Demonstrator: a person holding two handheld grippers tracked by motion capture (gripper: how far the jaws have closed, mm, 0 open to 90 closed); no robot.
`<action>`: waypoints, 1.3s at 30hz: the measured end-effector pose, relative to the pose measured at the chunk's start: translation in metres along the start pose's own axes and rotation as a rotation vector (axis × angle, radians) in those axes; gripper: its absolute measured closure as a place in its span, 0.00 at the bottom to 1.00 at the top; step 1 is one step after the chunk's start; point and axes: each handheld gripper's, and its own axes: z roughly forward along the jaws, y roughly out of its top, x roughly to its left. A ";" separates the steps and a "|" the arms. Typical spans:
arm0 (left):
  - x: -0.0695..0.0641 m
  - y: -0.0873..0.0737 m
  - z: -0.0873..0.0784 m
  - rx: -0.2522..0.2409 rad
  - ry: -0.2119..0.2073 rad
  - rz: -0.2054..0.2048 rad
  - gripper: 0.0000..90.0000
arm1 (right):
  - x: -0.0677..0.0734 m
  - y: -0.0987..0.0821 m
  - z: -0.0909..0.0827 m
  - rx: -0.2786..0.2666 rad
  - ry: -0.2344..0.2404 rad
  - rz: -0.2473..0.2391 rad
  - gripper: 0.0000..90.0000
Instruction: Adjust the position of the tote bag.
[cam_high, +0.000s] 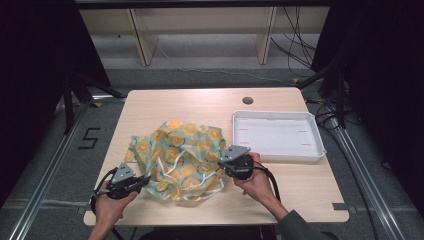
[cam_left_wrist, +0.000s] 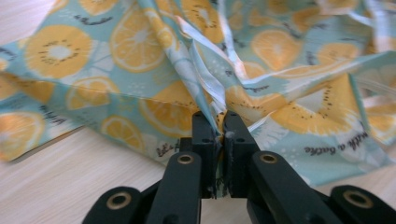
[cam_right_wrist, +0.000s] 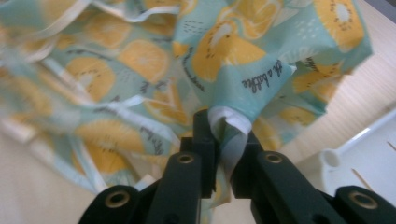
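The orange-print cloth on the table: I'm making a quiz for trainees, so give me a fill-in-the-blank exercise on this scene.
1. The crumpled cloth is printed with slices of ____.
2. The left tool is ____ on a fold of the cloth.
3. The right tool pinches a fold with a ____ hem.
4. The white tray lies beside the cloth and holds ____.

Missing words: orange; shut; white; nothing

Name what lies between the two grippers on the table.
In the high view, the crumpled orange-slice print cloth spans between the left gripper and right gripper.
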 end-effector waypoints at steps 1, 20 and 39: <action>0.003 0.000 -0.001 0.014 0.013 -0.004 0.95 | 0.004 0.000 -0.003 -0.003 0.012 -0.015 0.96; 0.047 -0.008 -0.002 0.007 0.085 -0.071 0.96 | 0.069 0.009 -0.002 0.007 0.124 -0.192 1.00; 0.013 0.004 -0.040 -0.117 0.113 -0.149 0.44 | 0.045 0.011 -0.042 -0.104 -0.019 -0.056 0.42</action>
